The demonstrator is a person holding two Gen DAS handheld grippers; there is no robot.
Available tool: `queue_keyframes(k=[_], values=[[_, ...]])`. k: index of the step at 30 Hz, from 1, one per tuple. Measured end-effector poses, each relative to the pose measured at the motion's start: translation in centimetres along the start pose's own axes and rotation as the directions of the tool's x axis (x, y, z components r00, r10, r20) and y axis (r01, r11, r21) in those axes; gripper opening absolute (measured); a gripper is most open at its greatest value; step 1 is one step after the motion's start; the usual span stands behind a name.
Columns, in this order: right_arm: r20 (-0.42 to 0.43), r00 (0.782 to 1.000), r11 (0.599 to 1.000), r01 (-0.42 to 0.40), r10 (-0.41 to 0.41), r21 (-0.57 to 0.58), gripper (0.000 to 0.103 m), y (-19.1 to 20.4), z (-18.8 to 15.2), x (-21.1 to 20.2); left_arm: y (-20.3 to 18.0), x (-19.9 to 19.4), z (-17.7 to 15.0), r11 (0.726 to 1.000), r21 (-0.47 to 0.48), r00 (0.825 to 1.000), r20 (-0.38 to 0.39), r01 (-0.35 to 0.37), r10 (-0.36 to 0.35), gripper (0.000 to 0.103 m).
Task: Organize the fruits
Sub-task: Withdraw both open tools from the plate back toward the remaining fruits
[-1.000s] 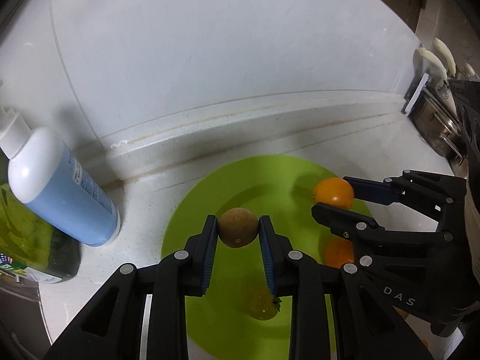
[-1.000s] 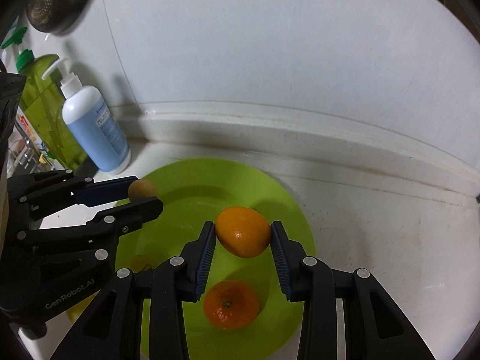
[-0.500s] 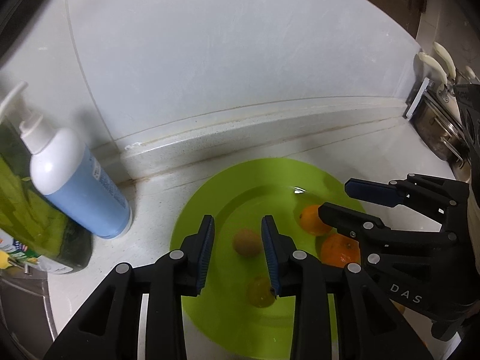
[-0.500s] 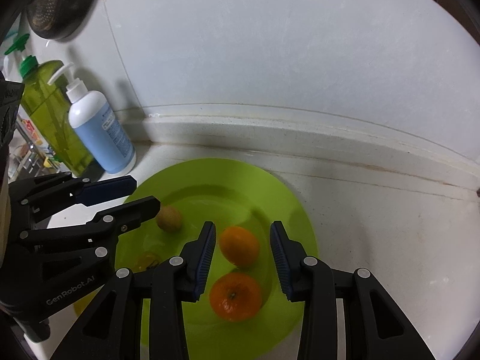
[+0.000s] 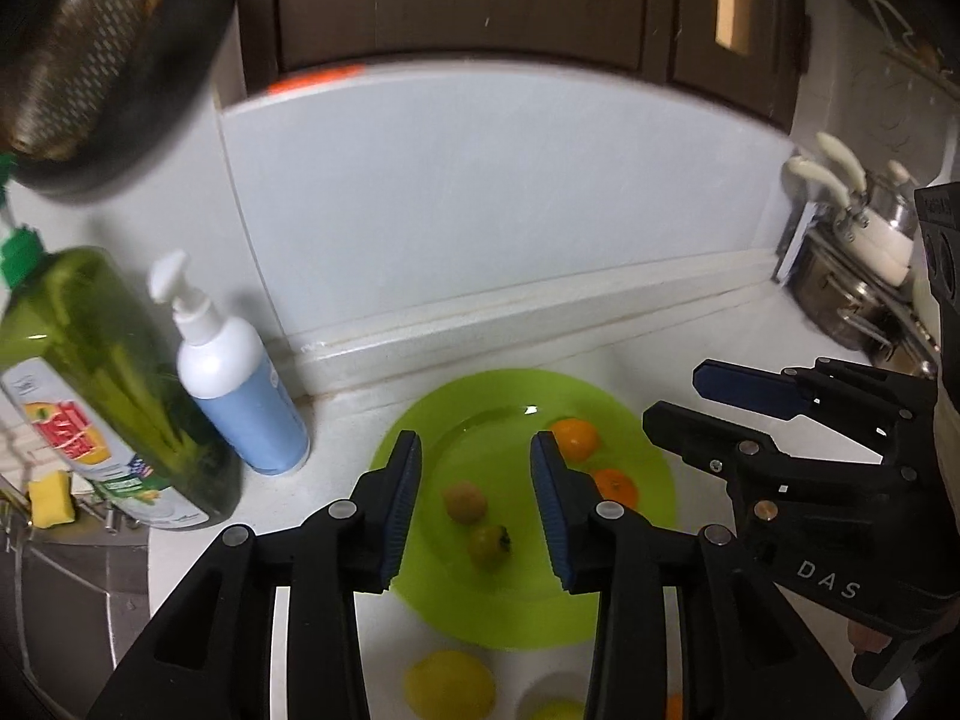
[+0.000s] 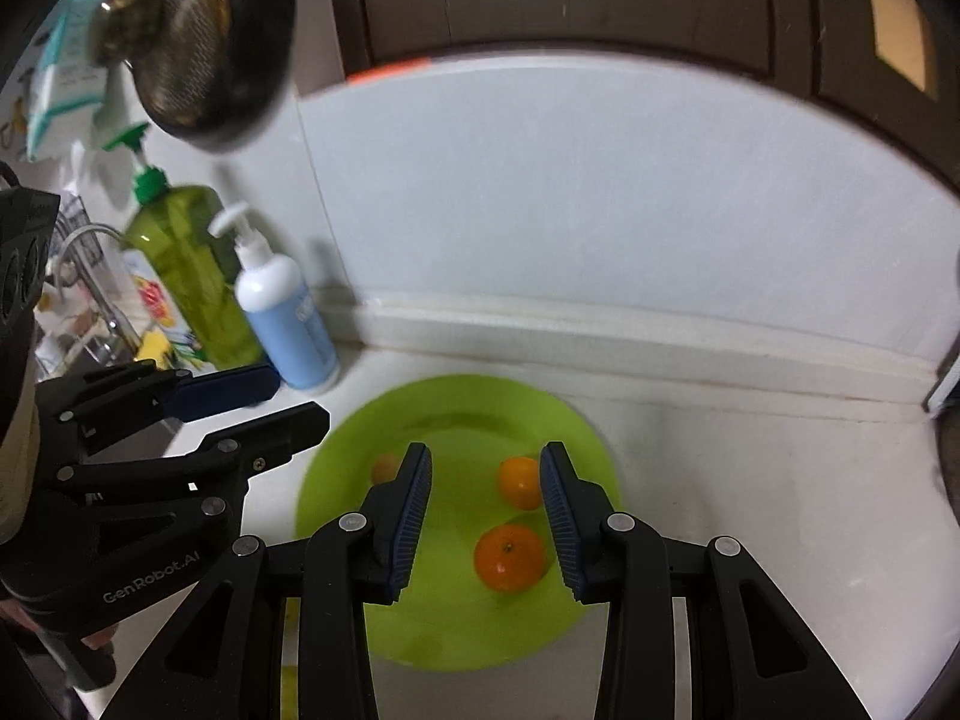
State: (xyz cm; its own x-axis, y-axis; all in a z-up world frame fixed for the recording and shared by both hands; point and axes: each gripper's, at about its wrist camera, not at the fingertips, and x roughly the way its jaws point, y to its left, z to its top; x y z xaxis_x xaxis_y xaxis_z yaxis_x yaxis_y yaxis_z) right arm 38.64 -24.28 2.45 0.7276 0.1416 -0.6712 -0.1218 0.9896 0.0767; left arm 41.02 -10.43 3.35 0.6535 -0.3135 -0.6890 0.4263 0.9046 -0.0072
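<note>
A lime-green plate point(image 5: 510, 618) lies on the white counter. On it rest a brown round fruit point(image 5: 465, 502), a greenish fruit with a dark calyx point(image 5: 489, 546) and two oranges point(image 5: 575, 438) point(image 5: 615, 487). My left gripper point(image 5: 476, 480) hovers above the plate, its jaws opening with nothing between them. My right gripper point(image 6: 485, 480) hangs open and empty over the two oranges point(image 6: 521, 482) point(image 6: 510, 558). Each gripper shows at the edge of the other's view: the right gripper point(image 5: 684, 399) and the left gripper point(image 6: 297, 399). A yellow fruit point(image 5: 449, 684) lies on the counter in front of the plate.
A blue-and-white pump bottle point(image 5: 240, 384) and a green soap bottle point(image 5: 102, 384) stand left of the plate. A metal strainer point(image 5: 90, 60) hangs above them. Pots point(image 5: 852, 294) sit at the far right. A yellow sponge point(image 5: 51, 501) lies by the sink on the left.
Both grippers let go: the brown fruit and an orange now rest on the plate. Both hands have since risen and drawn back, so more of the kitchen shows.
</note>
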Motion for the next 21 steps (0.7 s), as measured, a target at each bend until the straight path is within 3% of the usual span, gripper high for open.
queue_keyframes(k=[8,21], values=[[0.067,0.998,1.0,-0.002,0.001,0.012,0.039,0.5,-1.6,-5.3,-1.4,-4.8,-1.5,1.0,-0.001,0.999,0.048,0.014,-0.014,0.037],[0.1,0.995,1.0,0.027,-0.029,0.015,0.039,1.7,-5.7,-11.4,-4.6,-10.5,-6.0,0.999,0.027,0.996,0.08,0.044,-0.047,0.043]])
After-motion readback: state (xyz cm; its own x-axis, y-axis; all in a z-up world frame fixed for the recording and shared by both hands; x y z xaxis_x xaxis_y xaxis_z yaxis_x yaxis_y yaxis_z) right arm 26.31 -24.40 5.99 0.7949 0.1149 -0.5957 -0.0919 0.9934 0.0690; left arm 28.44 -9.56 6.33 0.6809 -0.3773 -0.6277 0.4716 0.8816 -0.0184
